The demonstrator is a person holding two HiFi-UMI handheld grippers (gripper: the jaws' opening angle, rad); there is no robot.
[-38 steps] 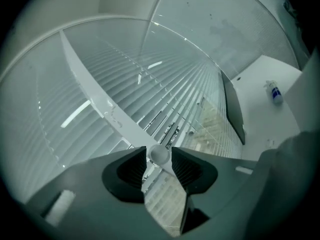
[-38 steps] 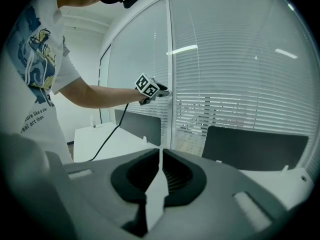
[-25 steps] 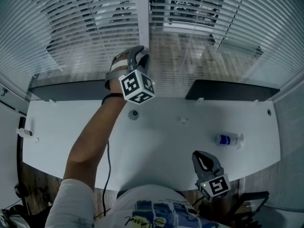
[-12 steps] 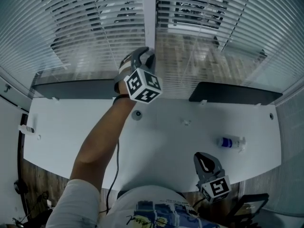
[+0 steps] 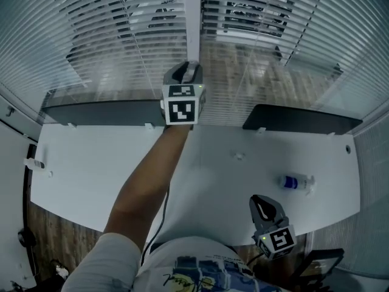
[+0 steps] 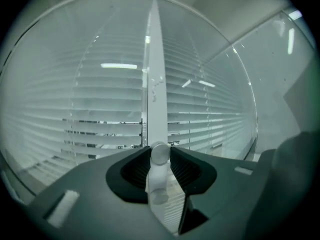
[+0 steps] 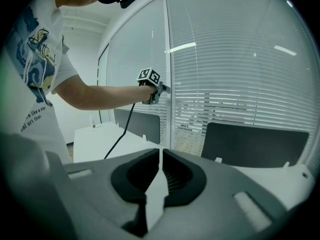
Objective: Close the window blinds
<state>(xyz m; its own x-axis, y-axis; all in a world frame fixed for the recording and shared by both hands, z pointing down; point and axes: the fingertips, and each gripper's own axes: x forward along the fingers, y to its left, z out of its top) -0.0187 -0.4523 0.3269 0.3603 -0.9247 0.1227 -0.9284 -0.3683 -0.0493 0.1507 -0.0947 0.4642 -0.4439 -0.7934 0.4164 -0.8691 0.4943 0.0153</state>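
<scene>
White window blinds [image 5: 109,35] are spread across the whole upper part of the head view, split by a white upright frame post [image 5: 192,23] at top centre. In the left gripper view, dark gaps are seen between some slats in the left middle of the frame, while the slats above are seen as pale bands. The left gripper [image 5: 186,75] is held out on a bare arm [image 5: 149,187] to the upper centre of the head view, right at the post, with its marker cube [image 5: 182,106] turned toward the camera. Its jaws have just been closing a little and are clenched on a white knob [image 6: 160,154], which is seen in front of the post with a ribbed pad pressed against each side. The right gripper [image 5: 260,202] is held low at the lower right of the head view, over the near edge of a white desk [image 5: 97,163]; its jaws are brought together with only a thin slit left and nothing between them. Two dark panels [image 5: 103,112] are stood along the far edge of the desk, below the blinds. A small bottle [image 5: 293,180] is laid on the desk at right.
</scene>
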